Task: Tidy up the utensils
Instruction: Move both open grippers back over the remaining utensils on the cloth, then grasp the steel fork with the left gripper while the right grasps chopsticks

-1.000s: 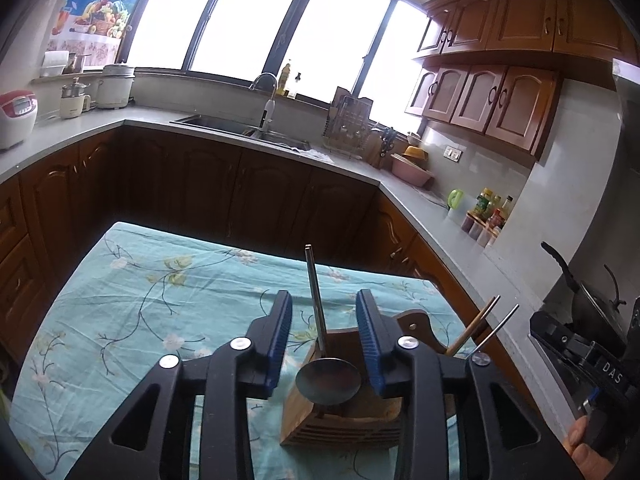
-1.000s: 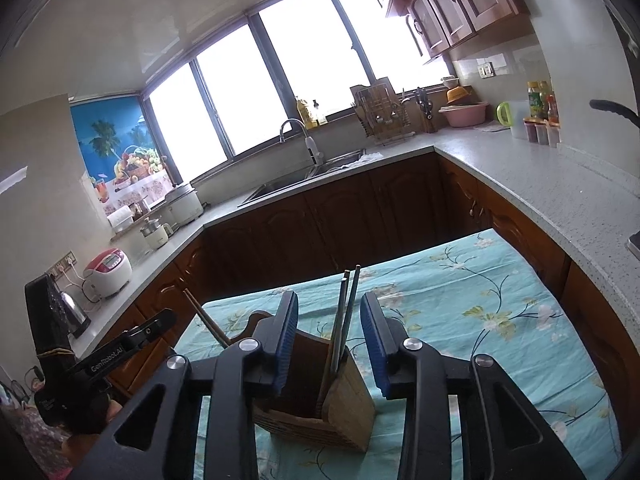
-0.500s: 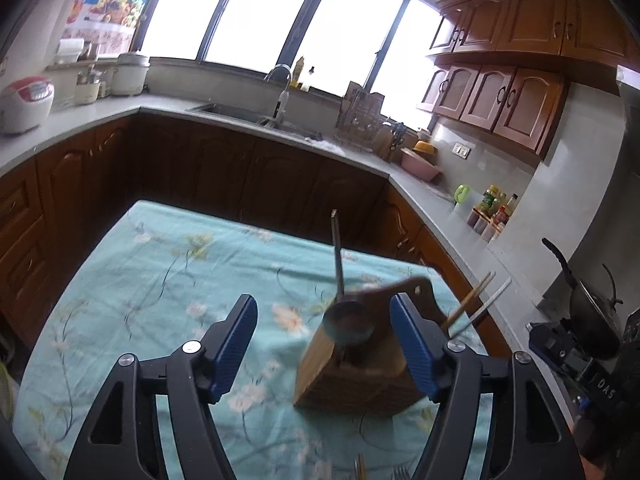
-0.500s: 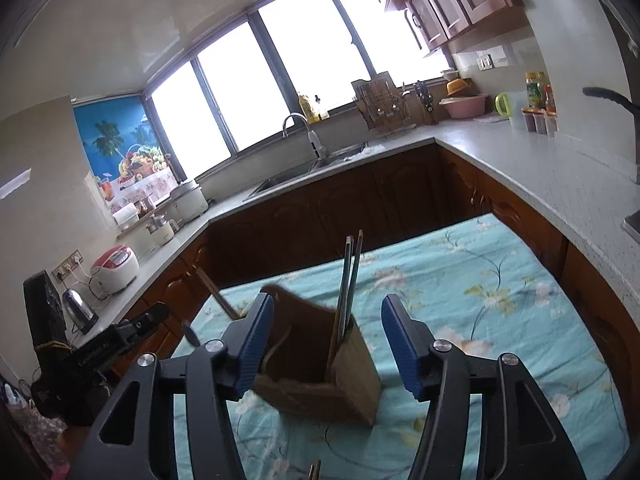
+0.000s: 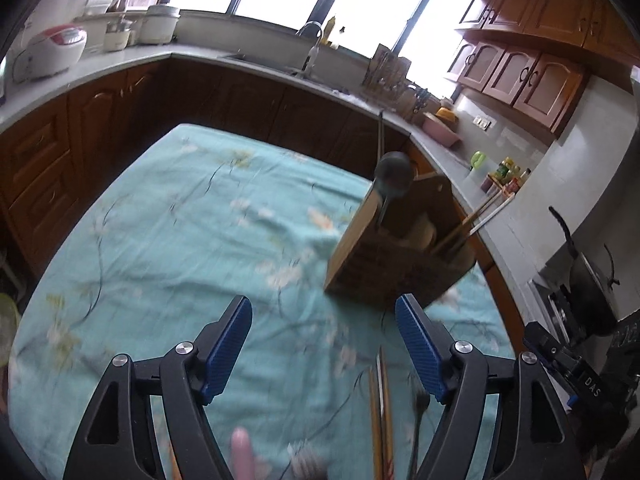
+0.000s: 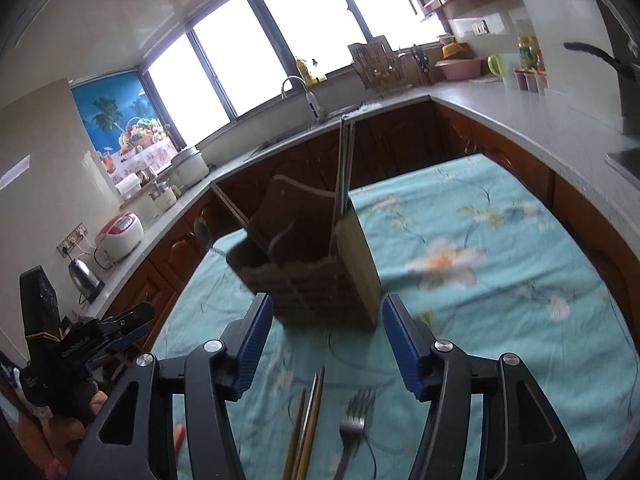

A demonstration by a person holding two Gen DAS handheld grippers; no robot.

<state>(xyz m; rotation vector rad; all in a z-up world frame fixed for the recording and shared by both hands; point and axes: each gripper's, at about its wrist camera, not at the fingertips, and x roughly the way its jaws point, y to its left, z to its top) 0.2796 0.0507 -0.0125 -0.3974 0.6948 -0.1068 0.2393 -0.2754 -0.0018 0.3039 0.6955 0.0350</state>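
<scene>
A: How far along does the sorting look?

B: Partly done, by the look of it. The wooden holder [image 6: 316, 264] stands just ahead of the right tool [image 6: 326, 342], and it already has things in it: a ladle [image 5: 394, 178] leaning up out of the side nearer the left tool [image 5: 322, 350], a pair of chopsticks [image 6: 345, 168] standing at the right-hand corner, and another pair of sticks [image 5: 478, 220] slanting out at the far side.

A: And what is left?

B: On the surface, below and between the fingers of the right tool, lie a bundle of chopsticks [image 6: 308, 420] and one fork [image 6: 354, 424]. Something pink [image 5: 242, 452] lies low between the left tool's arms; it is too blurred to name.

A: So the count?

B: One holder. One ladle. Two pairs of sticks in the holder, as far as can be told. The loose bundle looks like three or four sticks, blurred. One fork.

A: Are the tools carrying anything?

B: No. The left tool's jaws are opening, wide apart, with only the floral cloth [image 5: 180, 232] between them. The right tool stands about half open and empty, the holder beyond its tips.

A: Next, then?

B: Probably a reach for the loose sticks or the fork.
</scene>
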